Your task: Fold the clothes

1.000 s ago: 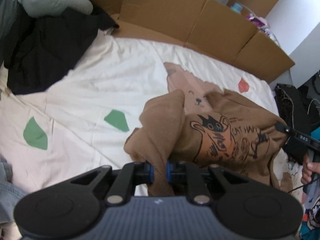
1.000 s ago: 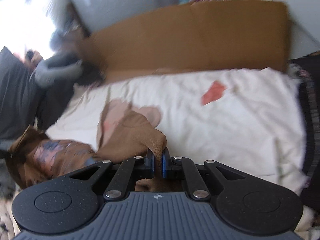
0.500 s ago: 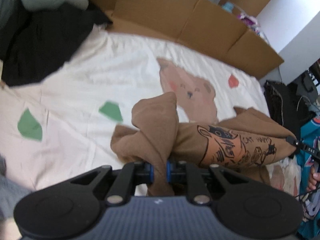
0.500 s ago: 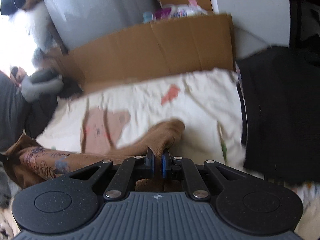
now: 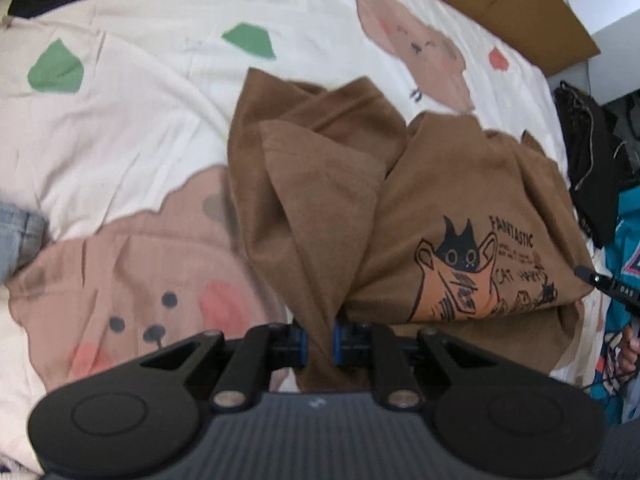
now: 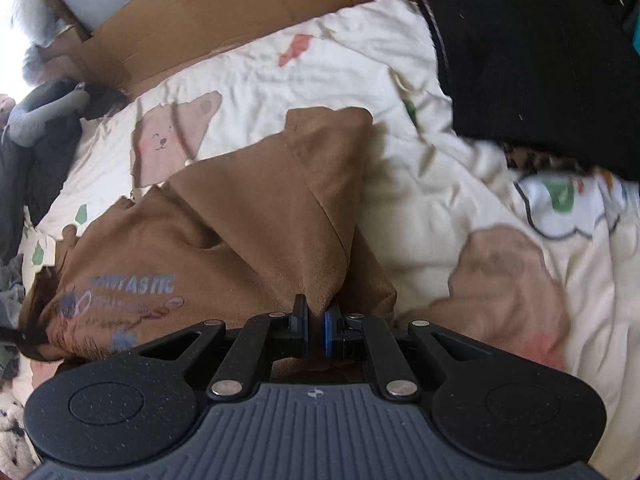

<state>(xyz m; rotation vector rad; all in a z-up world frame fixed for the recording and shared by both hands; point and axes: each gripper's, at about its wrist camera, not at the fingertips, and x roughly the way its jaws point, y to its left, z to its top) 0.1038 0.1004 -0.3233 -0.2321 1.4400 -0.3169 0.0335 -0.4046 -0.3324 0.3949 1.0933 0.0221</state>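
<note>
A brown T-shirt [image 5: 460, 200] with an orange and black cat print lies bunched on a cream bed sheet [image 5: 140, 120] with bear pictures. My left gripper [image 5: 319, 342] is shut on a fold of its brown cloth at one end. In the right wrist view the same brown T-shirt [image 6: 248, 216] stretches away to the left, and my right gripper [image 6: 316, 332] is shut on its other end. The right gripper's tip also shows at the right edge of the left wrist view [image 5: 608, 286].
Flattened cardboard [image 6: 240, 12] stands along the far side of the bed. A black garment [image 6: 540, 60] lies at the right. Dark and grey clothes [image 6: 36, 120] are piled at the far left. A bit of denim [image 5: 18, 236] lies at the left edge.
Both grippers have moved down and toward me with the shirt in them. The shirt has dropped from a taut raised span to lie spread on the sheet.
</note>
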